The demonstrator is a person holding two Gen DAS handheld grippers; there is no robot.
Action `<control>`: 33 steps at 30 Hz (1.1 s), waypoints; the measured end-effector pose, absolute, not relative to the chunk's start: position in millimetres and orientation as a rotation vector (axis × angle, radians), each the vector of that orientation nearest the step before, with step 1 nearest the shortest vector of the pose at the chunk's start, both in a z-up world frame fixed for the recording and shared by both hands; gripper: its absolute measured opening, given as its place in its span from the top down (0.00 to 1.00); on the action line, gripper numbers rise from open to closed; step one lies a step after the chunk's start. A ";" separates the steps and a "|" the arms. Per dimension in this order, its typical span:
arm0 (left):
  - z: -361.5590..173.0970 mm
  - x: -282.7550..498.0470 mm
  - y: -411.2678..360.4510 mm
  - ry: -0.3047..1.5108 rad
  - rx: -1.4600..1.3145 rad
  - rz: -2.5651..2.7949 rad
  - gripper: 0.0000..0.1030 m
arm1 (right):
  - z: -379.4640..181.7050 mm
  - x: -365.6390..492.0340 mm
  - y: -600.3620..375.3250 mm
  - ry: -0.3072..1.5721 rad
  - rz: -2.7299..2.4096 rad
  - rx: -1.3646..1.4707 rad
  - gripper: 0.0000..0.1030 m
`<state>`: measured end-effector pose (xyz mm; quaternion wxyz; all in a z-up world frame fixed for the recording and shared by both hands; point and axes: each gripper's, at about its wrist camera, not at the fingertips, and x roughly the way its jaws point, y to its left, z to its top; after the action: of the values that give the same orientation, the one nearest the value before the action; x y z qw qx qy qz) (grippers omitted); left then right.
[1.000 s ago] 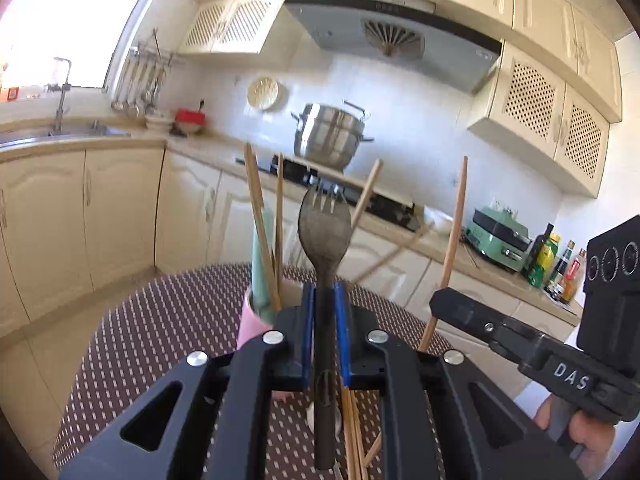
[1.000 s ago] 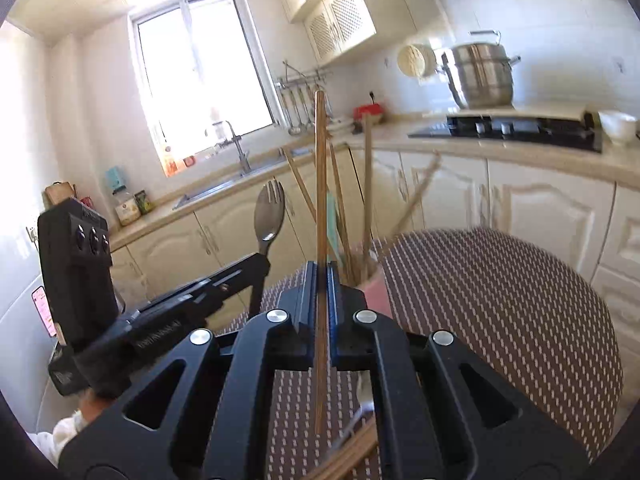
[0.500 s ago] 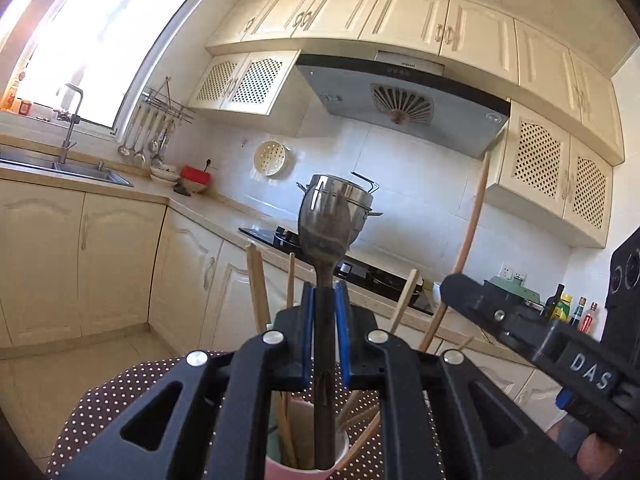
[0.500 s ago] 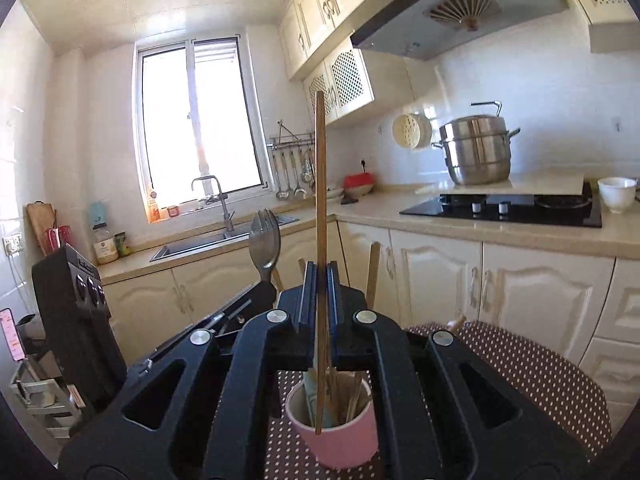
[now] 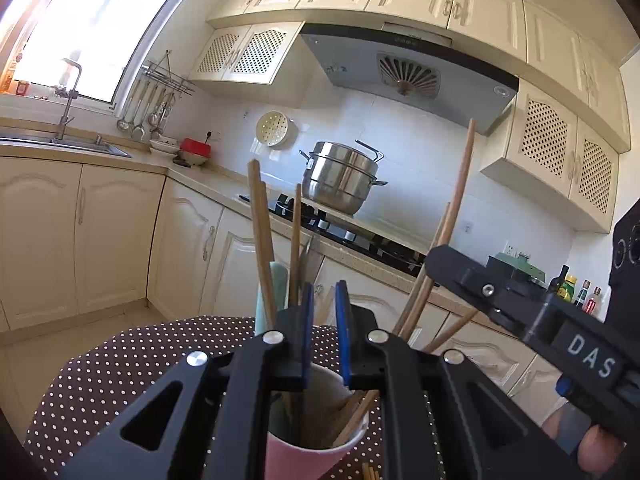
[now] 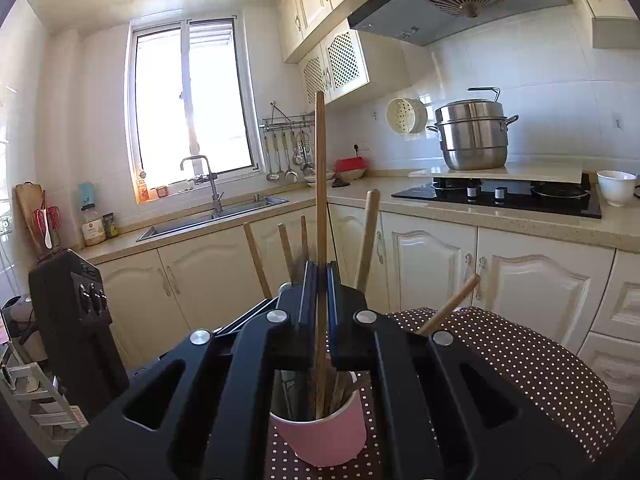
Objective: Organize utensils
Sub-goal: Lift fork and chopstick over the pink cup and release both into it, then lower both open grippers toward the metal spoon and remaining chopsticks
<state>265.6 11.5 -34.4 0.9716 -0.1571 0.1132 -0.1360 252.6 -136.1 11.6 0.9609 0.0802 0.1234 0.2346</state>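
Observation:
A pink cup (image 5: pixel 316 454) stands on the dotted tablecloth (image 5: pixel 120 368) right under both grippers; it also shows in the right wrist view (image 6: pixel 324 436). It holds several wooden chopsticks (image 5: pixel 262 240), a pale green handle (image 5: pixel 276 280) and a metal utensil. My left gripper (image 5: pixel 325 296) is open and empty just above the cup's mouth. My right gripper (image 6: pixel 319 276) is shut on a long wooden chopstick (image 6: pixel 320 168), held upright with its lower end inside the cup. The right gripper also shows at the right of the left wrist view (image 5: pixel 520 308).
Behind the table runs a kitchen counter with a sink (image 6: pixel 216 216), a black hob (image 6: pixel 500 196), a steel pot (image 6: pixel 474 136) and a white bowl (image 6: pixel 616 186). More chopsticks (image 5: pixel 370 472) lie on the table by the cup.
My left gripper has opened and the metal fork it held is gone from its jaws, down in the cup. The right gripper has lowered its chopstick further into the cup.

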 end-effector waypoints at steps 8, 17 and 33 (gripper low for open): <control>-31.9 250.3 20.6 0.237 -0.334 -0.254 0.75 | 4.3 248.0 -135.4 0.268 0.471 0.155 0.95; -26.0 234.5 29.2 0.269 -0.304 -0.191 0.52 | -2.6 242.3 -130.3 0.296 0.454 0.146 0.94; -12.4 201.9 51.4 0.309 -0.284 -0.139 0.36 | 3.6 214.9 -130.1 0.272 0.395 0.120 0.55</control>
<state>201.9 51.4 -12.4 0.9757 -0.1406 0.1532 -0.0690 214.9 -130.1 3.6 0.9695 0.0596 0.1348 0.1956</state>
